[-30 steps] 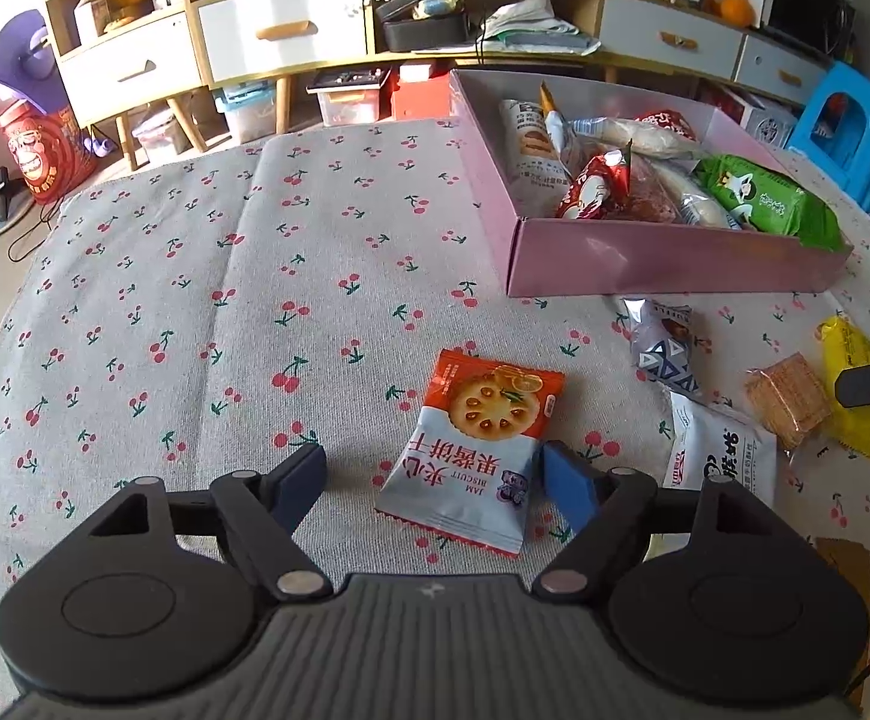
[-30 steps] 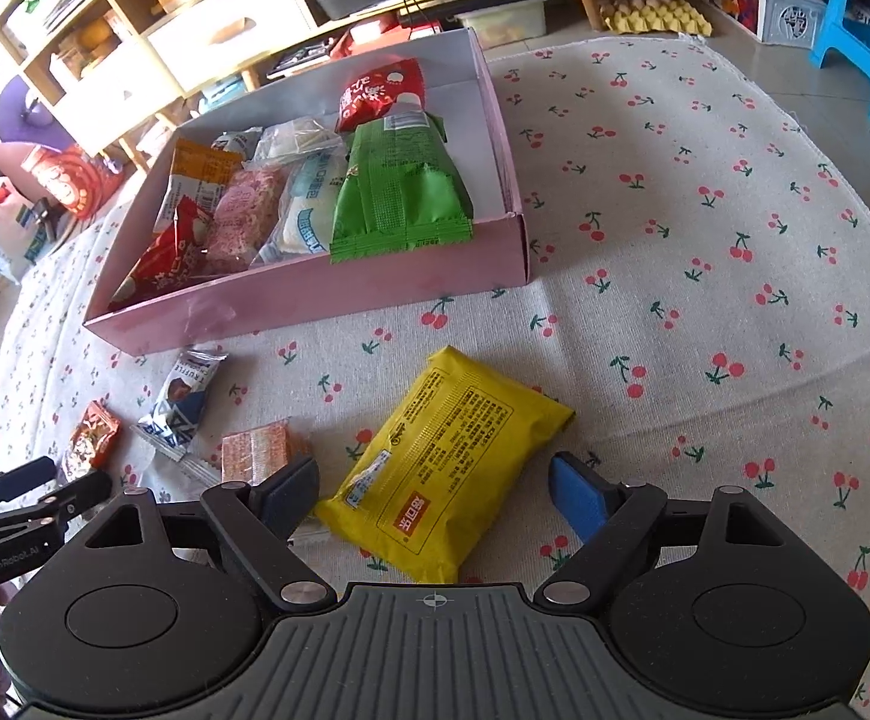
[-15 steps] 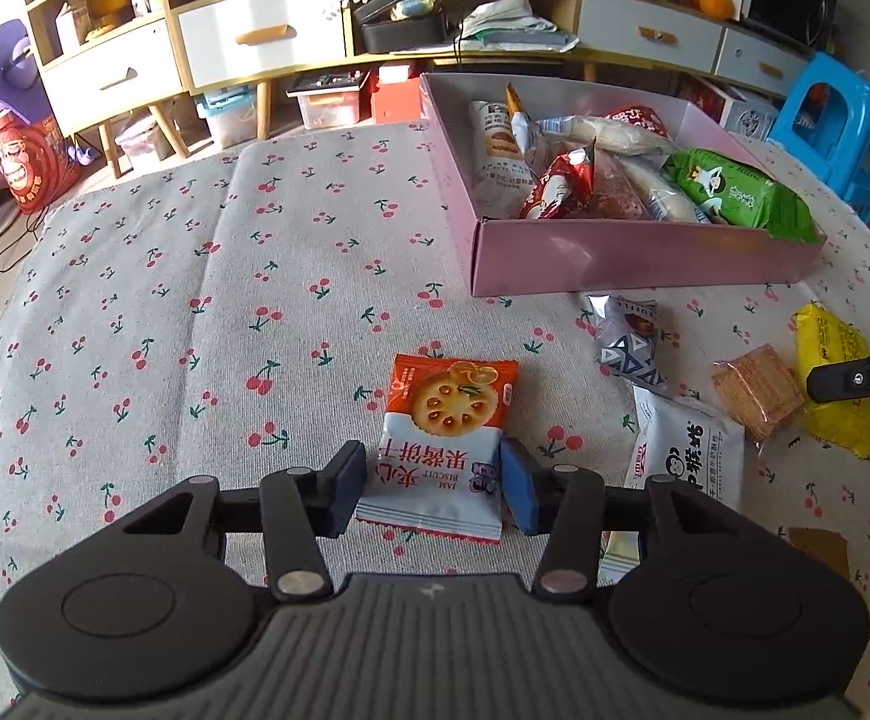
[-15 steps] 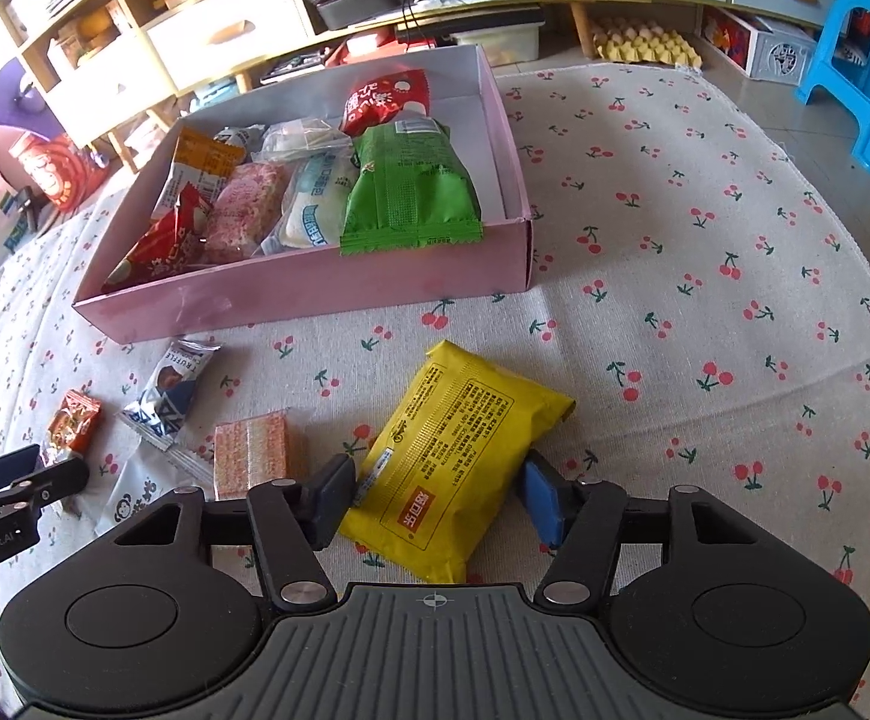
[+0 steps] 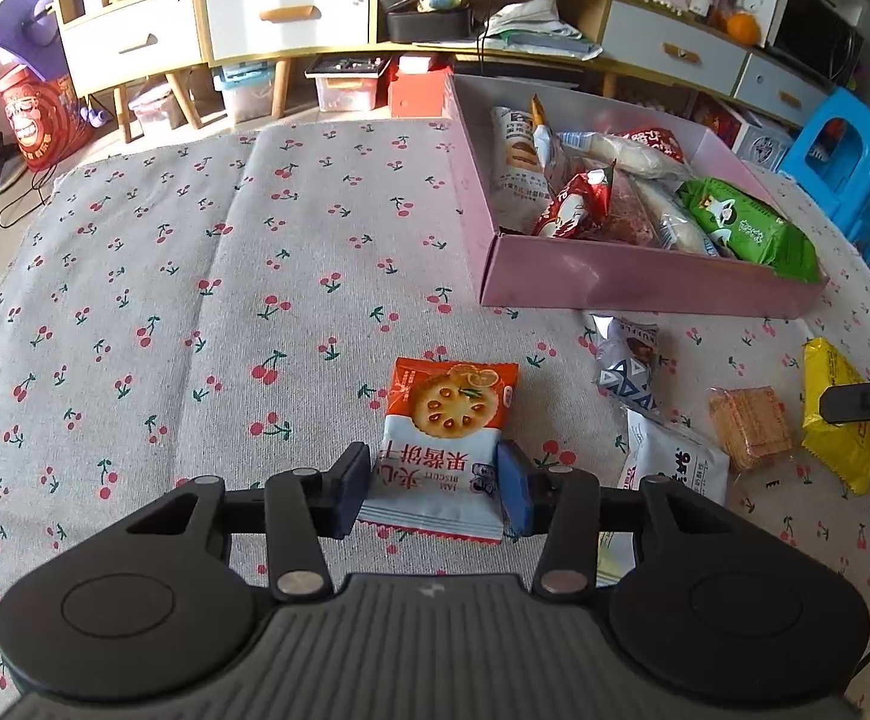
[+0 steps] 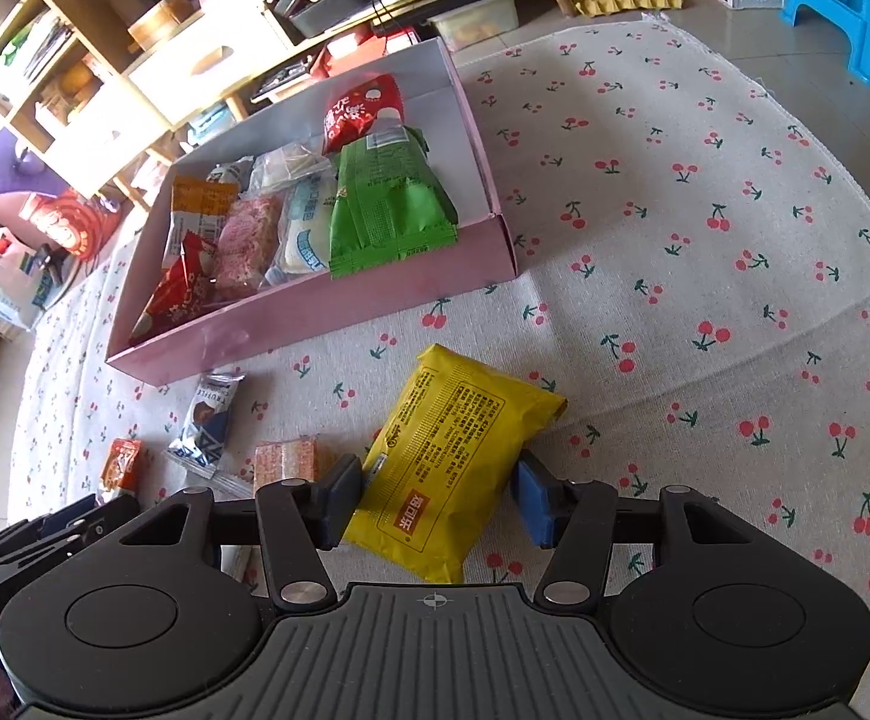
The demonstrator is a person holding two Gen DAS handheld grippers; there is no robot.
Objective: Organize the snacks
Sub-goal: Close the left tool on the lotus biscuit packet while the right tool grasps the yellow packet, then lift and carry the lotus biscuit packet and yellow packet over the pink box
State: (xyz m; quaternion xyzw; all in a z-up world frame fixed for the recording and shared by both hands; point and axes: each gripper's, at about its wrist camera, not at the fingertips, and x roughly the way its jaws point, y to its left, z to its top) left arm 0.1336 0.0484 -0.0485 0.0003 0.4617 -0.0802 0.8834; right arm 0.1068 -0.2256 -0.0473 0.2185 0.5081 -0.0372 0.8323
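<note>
Both sets of jaws have just closed in from wide open: the left gripper (image 5: pixel 435 489) now pinches the jam biscuit packet (image 5: pixel 444 441) on the cherry-print cloth (image 5: pixel 195 300), the right gripper (image 6: pixel 435 498) clamps the yellow packet (image 6: pixel 447 462), both lying just short of the pink box (image 6: pixel 315 312) of snacks

The left tool (image 5: pixel 435 489) has a matt black body with a ribbed grey plate in the middle and a round disc on each side. Black link arms with silver screws carry its fingers (image 5: pixel 516 495), which have blue pads. The right tool (image 6: pixel 435 495) has the same form; a small crosshair mark stands on its ribbed plate.
</note>
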